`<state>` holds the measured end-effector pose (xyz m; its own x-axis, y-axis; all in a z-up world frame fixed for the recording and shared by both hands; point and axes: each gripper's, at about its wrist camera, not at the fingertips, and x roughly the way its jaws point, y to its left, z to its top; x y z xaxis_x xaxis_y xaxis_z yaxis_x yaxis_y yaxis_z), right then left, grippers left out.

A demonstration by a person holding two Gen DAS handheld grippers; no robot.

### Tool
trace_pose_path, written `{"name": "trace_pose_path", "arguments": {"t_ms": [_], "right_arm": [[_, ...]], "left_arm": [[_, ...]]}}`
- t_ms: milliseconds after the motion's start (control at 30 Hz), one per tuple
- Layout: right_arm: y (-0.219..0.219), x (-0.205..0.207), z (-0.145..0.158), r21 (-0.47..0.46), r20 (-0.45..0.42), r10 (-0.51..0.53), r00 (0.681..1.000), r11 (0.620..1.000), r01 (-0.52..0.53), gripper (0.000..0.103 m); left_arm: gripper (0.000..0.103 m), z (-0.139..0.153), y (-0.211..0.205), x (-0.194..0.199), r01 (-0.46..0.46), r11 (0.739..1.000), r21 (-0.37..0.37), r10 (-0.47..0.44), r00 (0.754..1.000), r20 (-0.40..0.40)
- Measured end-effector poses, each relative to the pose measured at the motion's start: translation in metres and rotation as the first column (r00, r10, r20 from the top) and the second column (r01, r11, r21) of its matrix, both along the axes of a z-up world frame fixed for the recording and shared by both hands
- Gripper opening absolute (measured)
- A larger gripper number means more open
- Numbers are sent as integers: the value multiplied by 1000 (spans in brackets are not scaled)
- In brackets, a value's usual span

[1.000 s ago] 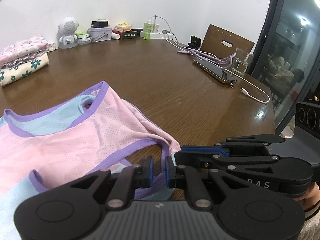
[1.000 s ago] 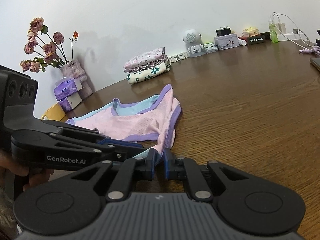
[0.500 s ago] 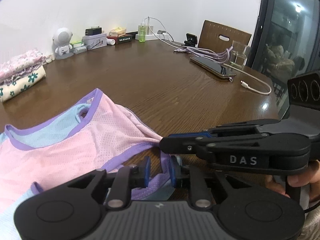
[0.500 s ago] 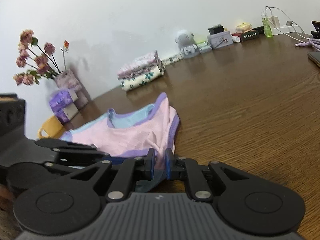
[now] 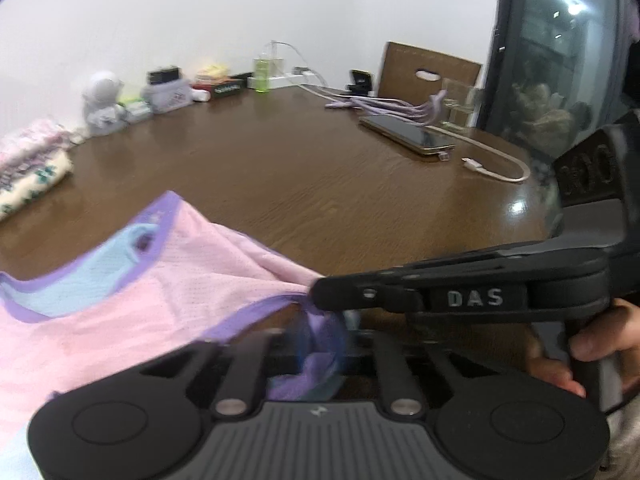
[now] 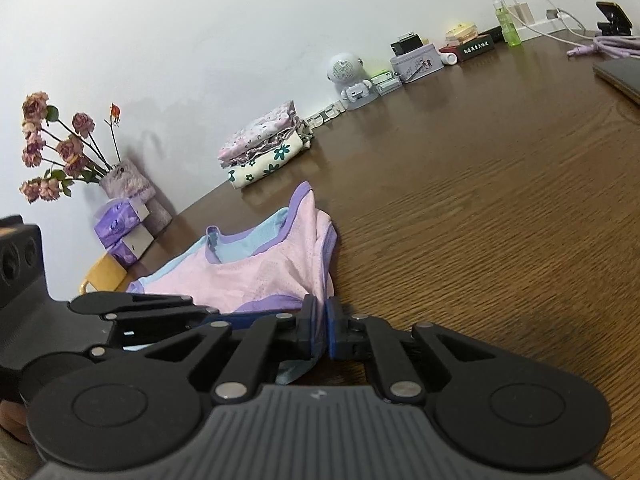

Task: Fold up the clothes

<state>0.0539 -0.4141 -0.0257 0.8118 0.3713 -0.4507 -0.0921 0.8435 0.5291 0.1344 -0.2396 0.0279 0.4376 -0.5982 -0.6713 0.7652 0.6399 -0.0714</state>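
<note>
Since a second ago my left gripper (image 5: 320, 344) has just clamped onto the purple trim of the pink mesh vest (image 5: 132, 292) on the brown wooden table (image 5: 320, 184), and my right gripper (image 6: 320, 326) is pinching the same corner. With both bites so close together, I reckon the thin trim slips or bunches once I lift. Only readable text: "DAS" on the right gripper.

A brown table (image 6: 500, 220) carries a vase of dried roses (image 6: 120, 178) far left, with tissue packs (image 6: 120, 228) beside it. A robot figure (image 6: 348, 76), tin (image 6: 416, 62) and green bottle (image 6: 508, 26) line the far wall. A phone (image 5: 408, 134) lies right, near a glass (image 5: 460, 100).
</note>
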Motion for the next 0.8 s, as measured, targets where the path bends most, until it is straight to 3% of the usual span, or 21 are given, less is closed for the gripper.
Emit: {"name": "trace_pose_path", "arguments": {"t_ms": [533, 800], "right_arm": [[-6, -2, -2, 54, 14, -9, 1000, 999, 9, 7], [1, -1, 0, 6, 18, 1, 1000, 1000, -1, 7]], "left_arm": [[0, 18, 26, -4, -80, 995, -58, 84, 994, 76], [0, 35, 36, -15, -89, 989, -120, 105, 985, 140]]}}
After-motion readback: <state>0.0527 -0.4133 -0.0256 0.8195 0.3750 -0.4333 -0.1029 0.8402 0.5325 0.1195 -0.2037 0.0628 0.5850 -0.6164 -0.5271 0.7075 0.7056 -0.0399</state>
